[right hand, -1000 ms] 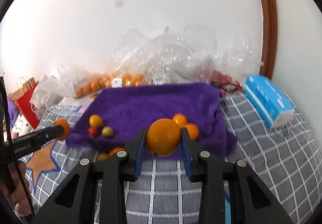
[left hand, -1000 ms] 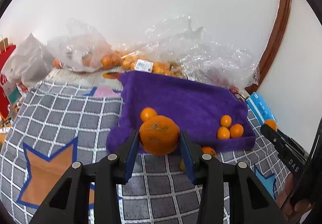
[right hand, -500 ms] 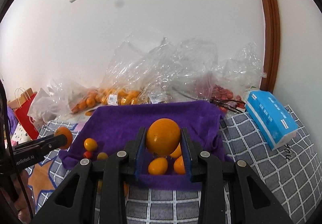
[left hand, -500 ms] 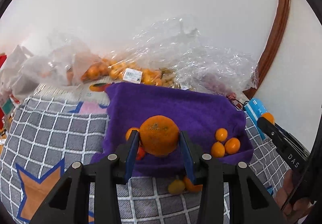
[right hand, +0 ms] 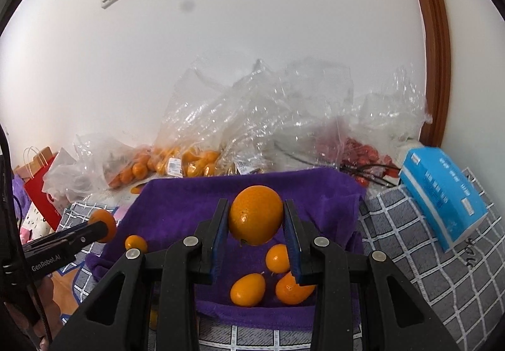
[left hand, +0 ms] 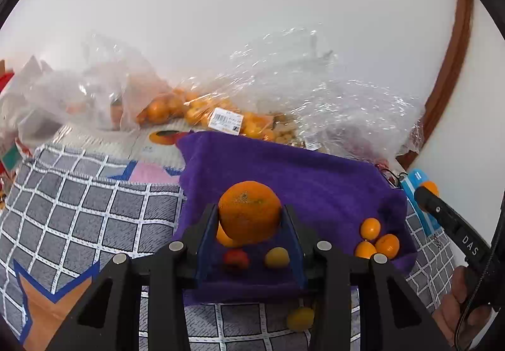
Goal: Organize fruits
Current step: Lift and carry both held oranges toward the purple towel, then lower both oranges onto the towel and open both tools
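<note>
Left wrist view shows the left gripper (left hand: pixel 249 218) squeezing a bumpy mandarin (left hand: pixel 249 210) between its two blue pads, in the middle of the frame. Under it lies the purple towel (left hand: pixel 315 180). Lower in the frame, a small red fruit (left hand: pixel 236 258) and a small yellow fruit (left hand: pixel 276 258) sit on the towel, and a bunch of three little oranges (left hand: pixel 375 239) rests near the towel's right edge. One more yellow fruit (left hand: pixel 300 318) lies off the towel on the checked blanket (left hand: pixel 94 212), low in the frame.

Right wrist view shows the right gripper (right hand: pixel 255 221) clamped on a smooth orange (right hand: pixel 255 215), also held above the towel (right hand: pixel 189 205). Three small oranges (right hand: pixel 277 258) lie right below it, at the bottom middle of the frame.

The job now looks like setting both big fruits down on the towel. To do it well, I think each hand should pick a bare purple spot, not on top of the little fruits. The bare patch in the upper middle of each frame looks good. Go down slowly until the fruit touches the towel, then let go gently. Round fruit rolls, so keep away from the towel's edge. The two big fruits could sit close together, since they are the same sort.
</note>
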A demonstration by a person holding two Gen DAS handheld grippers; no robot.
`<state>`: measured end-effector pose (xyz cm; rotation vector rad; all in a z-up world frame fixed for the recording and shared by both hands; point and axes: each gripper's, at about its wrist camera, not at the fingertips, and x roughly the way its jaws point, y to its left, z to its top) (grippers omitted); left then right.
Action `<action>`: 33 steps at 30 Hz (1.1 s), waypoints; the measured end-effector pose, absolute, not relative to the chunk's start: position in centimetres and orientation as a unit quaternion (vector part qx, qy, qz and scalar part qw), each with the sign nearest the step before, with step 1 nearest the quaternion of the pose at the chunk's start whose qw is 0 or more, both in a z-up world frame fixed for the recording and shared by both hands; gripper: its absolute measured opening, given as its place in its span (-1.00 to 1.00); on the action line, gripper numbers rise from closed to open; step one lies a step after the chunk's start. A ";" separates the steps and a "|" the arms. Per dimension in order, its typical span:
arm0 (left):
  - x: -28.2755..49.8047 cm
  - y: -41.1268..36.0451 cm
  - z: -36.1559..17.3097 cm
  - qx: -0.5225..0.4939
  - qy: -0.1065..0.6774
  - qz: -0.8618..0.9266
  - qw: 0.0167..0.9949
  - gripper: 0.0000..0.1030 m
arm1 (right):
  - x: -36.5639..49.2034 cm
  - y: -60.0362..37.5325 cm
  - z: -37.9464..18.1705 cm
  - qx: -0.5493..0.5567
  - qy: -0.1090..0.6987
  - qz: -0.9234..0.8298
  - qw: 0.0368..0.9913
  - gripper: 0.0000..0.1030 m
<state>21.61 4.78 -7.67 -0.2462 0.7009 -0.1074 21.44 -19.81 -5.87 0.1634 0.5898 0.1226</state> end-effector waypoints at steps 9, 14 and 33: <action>22.2 5.0 -8.8 -0.134 0.347 -0.050 0.927 -0.24 | 21.9 -21.3 -7.4 0.081 0.301 0.042 0.949 -0.35; 22.7 5.2 -9.8 -0.134 0.359 -0.041 0.923 -0.24 | 22.9 -23.2 -8.6 0.105 0.324 0.036 0.939 -0.35; 22.9 4.6 -10.4 -0.126 0.364 -0.052 0.921 -0.24 | 25.3 -24.0 -12.9 0.120 0.396 0.016 0.910 -0.34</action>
